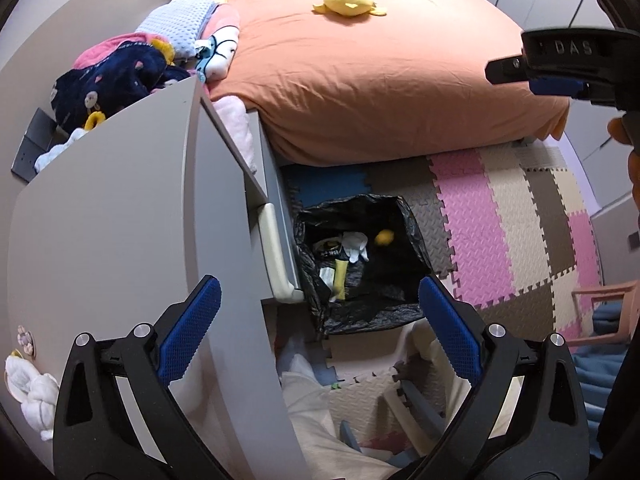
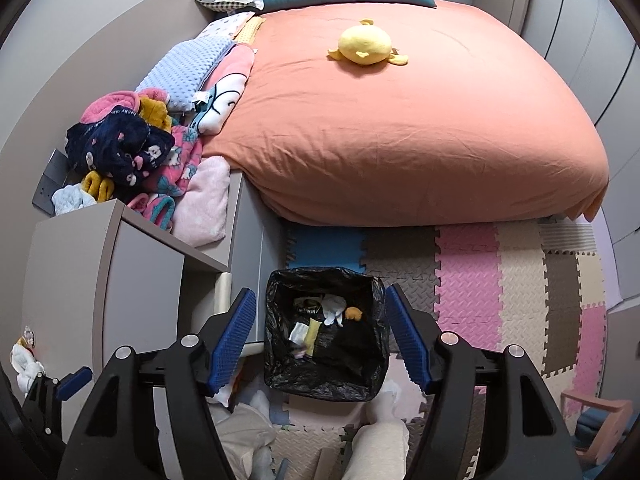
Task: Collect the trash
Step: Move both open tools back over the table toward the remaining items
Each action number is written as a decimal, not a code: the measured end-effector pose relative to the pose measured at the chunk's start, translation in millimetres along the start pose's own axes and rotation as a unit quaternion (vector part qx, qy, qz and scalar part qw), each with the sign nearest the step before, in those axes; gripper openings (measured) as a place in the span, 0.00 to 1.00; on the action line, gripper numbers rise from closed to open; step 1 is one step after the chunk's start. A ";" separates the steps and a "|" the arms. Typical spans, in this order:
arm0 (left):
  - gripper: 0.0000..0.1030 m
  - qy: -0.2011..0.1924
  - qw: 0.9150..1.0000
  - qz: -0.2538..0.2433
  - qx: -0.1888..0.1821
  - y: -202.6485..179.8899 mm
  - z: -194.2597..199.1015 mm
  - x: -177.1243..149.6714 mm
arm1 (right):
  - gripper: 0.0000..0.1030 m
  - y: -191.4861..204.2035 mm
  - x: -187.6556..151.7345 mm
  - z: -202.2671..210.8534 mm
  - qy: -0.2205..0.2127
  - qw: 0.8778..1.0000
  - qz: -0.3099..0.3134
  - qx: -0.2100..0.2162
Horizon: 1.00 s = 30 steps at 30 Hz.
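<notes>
A bin lined with a black bag (image 1: 404,240) (image 2: 280,360) stands on the foam floor mat beside the bed. In it lie a white crumpled piece (image 1: 356,246) (image 2: 334,310), a yellow-orange lump (image 1: 385,237) (image 2: 354,313), a dark wrapper (image 1: 328,248) (image 2: 306,308) and a pale yellow strip (image 1: 341,278) (image 2: 313,334). My left gripper (image 1: 320,312) is open and empty, above the bin and the grey cabinet edge. My right gripper (image 2: 320,330) is open and empty, straight above the bin; it also shows in the left wrist view (image 1: 540,76).
A grey cabinet (image 1: 120,220) (image 2: 68,280) stands left of the bin. An orange bed (image 1: 380,80) (image 2: 420,120) with a yellow plush (image 1: 348,0) (image 2: 365,46) lies behind. Piled clothes (image 2: 132,152) sit left of it. Coloured foam mats (image 2: 500,300) cover the floor.
</notes>
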<state>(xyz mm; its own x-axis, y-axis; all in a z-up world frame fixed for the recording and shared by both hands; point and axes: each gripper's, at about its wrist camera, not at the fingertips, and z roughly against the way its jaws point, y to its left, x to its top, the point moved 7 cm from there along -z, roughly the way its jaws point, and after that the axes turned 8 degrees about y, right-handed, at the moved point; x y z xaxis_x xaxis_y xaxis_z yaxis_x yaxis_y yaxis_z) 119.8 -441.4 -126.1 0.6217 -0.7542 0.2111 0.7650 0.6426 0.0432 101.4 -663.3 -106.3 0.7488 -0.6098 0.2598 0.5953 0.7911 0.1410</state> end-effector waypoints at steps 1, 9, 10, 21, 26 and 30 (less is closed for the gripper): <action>0.93 -0.002 1.000 0.003 0.000 2.3 1.8 -1.5 | 0.66 0.5 -0.6 0.2 0.000 1.000 0.000 0.000; 0.93 -0.010 1.000 0.010 0.000 10.7 8.4 -7.9 | 0.66 11.1 -5.8 7.8 -0.006 1.000 0.009 0.000; 0.93 -0.011 1.000 0.010 0.000 11.3 9.9 -9.5 | 0.66 12.6 -6.9 9.4 -0.008 1.000 0.011 -0.001; 0.93 -0.037 0.999 0.035 0.002 31.3 32.0 -24.3 | 0.66 40.6 -18.3 28.9 -0.024 0.999 0.036 0.003; 0.93 -0.052 0.997 0.055 0.009 51.3 47.1 -41.0 | 0.66 64.4 -25.3 35.9 -0.029 0.998 0.053 0.006; 0.93 -0.058 0.996 0.071 0.016 67.7 55.4 -54.3 | 0.66 86.0 -33.0 38.4 -0.030 0.997 0.068 0.010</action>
<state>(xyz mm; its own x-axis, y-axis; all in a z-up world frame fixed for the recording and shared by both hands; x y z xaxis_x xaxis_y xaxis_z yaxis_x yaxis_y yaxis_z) 128.4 -349.5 -80.6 0.6988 -0.6357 0.3281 0.6635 0.7473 0.0348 116.6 -573.3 -66.1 0.8036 -0.4930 0.3335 0.4830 0.8675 0.1186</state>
